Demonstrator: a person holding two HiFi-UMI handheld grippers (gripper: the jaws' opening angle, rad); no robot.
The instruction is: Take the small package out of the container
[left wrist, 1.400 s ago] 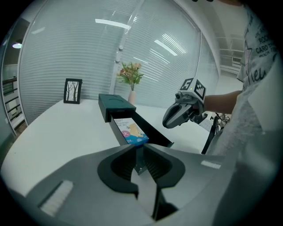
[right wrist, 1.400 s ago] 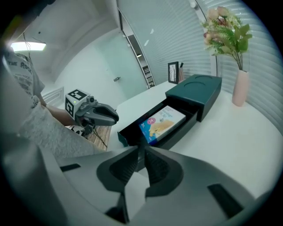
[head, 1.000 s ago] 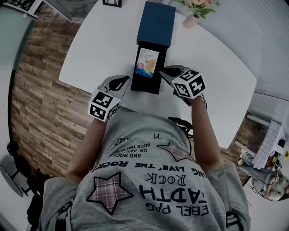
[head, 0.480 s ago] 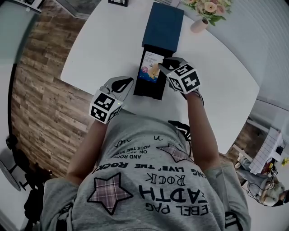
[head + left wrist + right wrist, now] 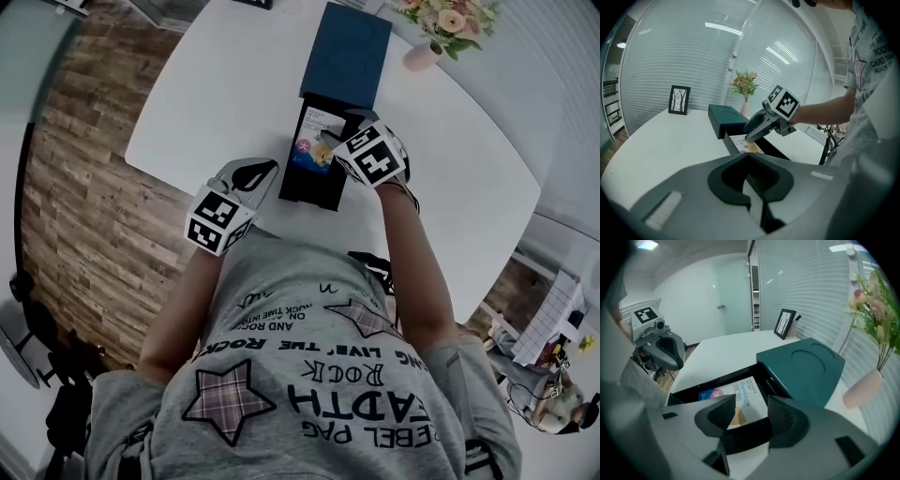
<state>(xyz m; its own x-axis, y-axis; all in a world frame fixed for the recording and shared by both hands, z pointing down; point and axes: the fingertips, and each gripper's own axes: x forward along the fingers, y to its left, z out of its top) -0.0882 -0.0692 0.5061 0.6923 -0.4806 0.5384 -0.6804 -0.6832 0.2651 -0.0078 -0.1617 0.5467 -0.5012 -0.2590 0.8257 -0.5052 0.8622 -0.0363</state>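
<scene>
A dark teal container [image 5: 347,52] stands on the white table [image 5: 216,94] with its black drawer [image 5: 309,194] pulled out toward me. A small printed bandage package [image 5: 307,150] lies flat in the drawer. My right gripper [image 5: 340,125] hovers over the drawer's right side. Its jaws are opening, and in the right gripper view [image 5: 747,404] they frame the package [image 5: 743,394] below without touching it. My left gripper [image 5: 265,171] rests shut and empty left of the drawer's front; its fingertips [image 5: 747,154] are pressed together.
A pink vase of flowers [image 5: 424,49] stands right of the container. A small picture frame [image 5: 678,99] sits at the table's far side. The table's near edge runs under my arms, with wooden floor [image 5: 84,187] to the left.
My right gripper has moved forward from beside the drawer to above the package, and its jaws have spread apart. The left gripper has stayed put.
</scene>
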